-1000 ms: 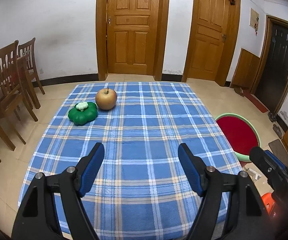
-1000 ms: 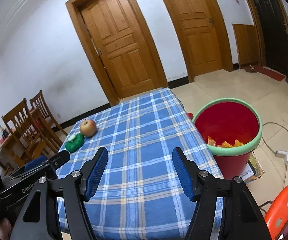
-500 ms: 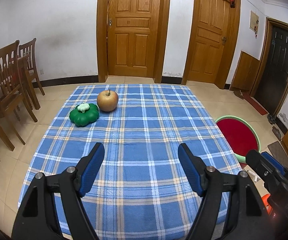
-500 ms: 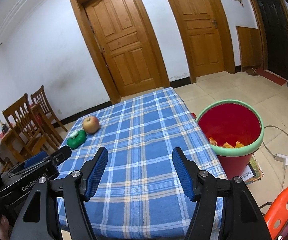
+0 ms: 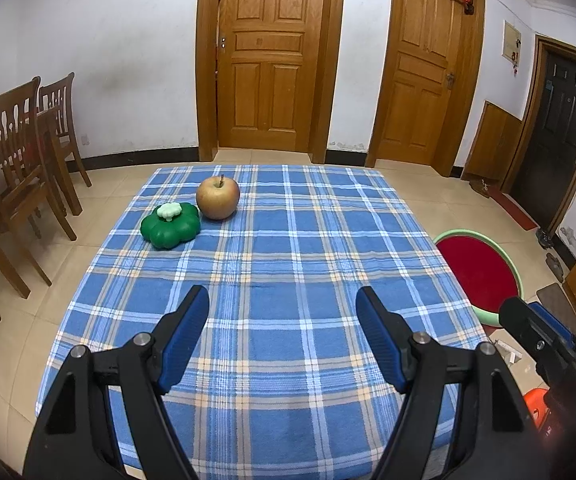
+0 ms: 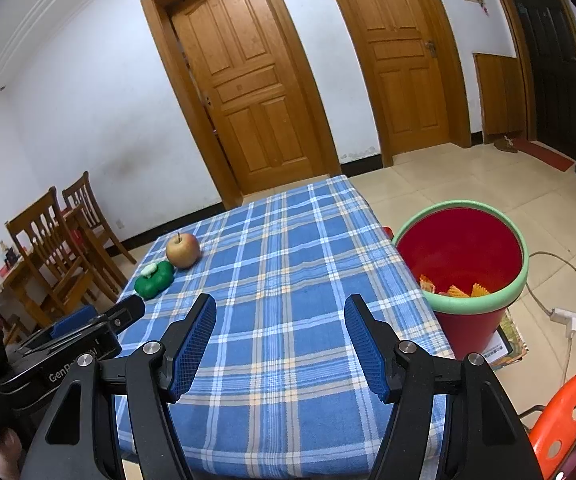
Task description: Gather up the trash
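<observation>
Done: orange scraps, possibly wrappers, lie in the red bin (image 6: 462,240), right of the right gripper (image 6: 280,340).
Left: no trash seen ahead on the tabletop (image 5: 288,280).
Grippers: left gripper (image 5: 282,336) and right both spread, nothing held.

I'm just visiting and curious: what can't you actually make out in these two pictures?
- Red bin: left view, table edge hides its contents.
- Orange scraps in the bin: right view, too small to identify.
- Orange stool: right view, cut off by the frame.
- Table legs: both views, covered by the checked cloth.
</observation>
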